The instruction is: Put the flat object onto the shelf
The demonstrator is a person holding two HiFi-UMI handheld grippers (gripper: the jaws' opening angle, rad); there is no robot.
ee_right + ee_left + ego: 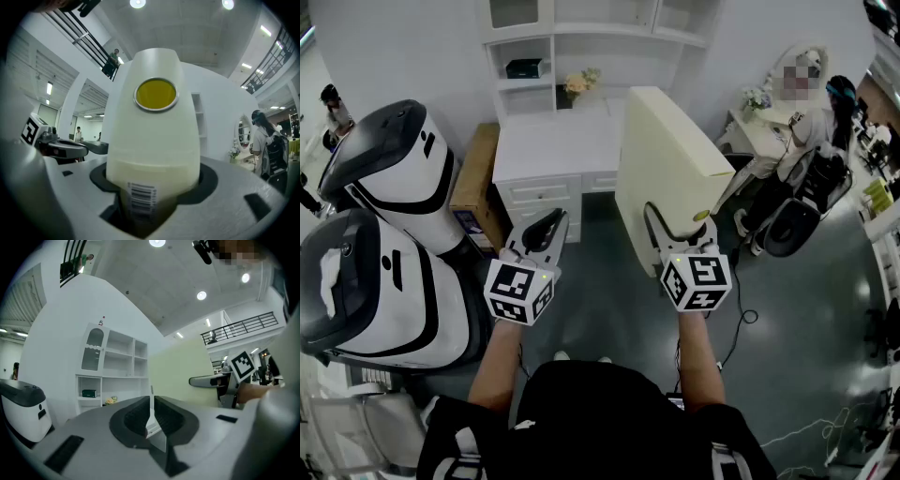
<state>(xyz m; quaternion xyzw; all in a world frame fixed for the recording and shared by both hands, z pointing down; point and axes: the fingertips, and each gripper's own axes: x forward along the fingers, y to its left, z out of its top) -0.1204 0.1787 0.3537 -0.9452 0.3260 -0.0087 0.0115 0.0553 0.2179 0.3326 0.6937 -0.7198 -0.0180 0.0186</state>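
Observation:
The flat object (670, 169) is a large cream panel standing on edge in front of the white desk. My right gripper (680, 218) is shut on its lower near edge. In the right gripper view the panel (154, 136) fills the middle edge-on, with a yellow round inset and a barcode label, wedged between the jaws of the right gripper (152, 185). My left gripper (555, 223) hovers to the panel's left, shut and holding nothing; its jaws (151, 420) meet with only a thin slit. The white shelf (581, 47) rises behind the desk and shows as shelf (115, 366) in the left gripper view.
Two big white-and-black machines (389, 178) stand at the left. A cardboard box (478, 178) leans beside the white desk (558, 145). Flowers (579, 82) and a dark box (525, 67) sit in the shelf. A seated person (811, 141) and a floor cable (741, 319) are at the right.

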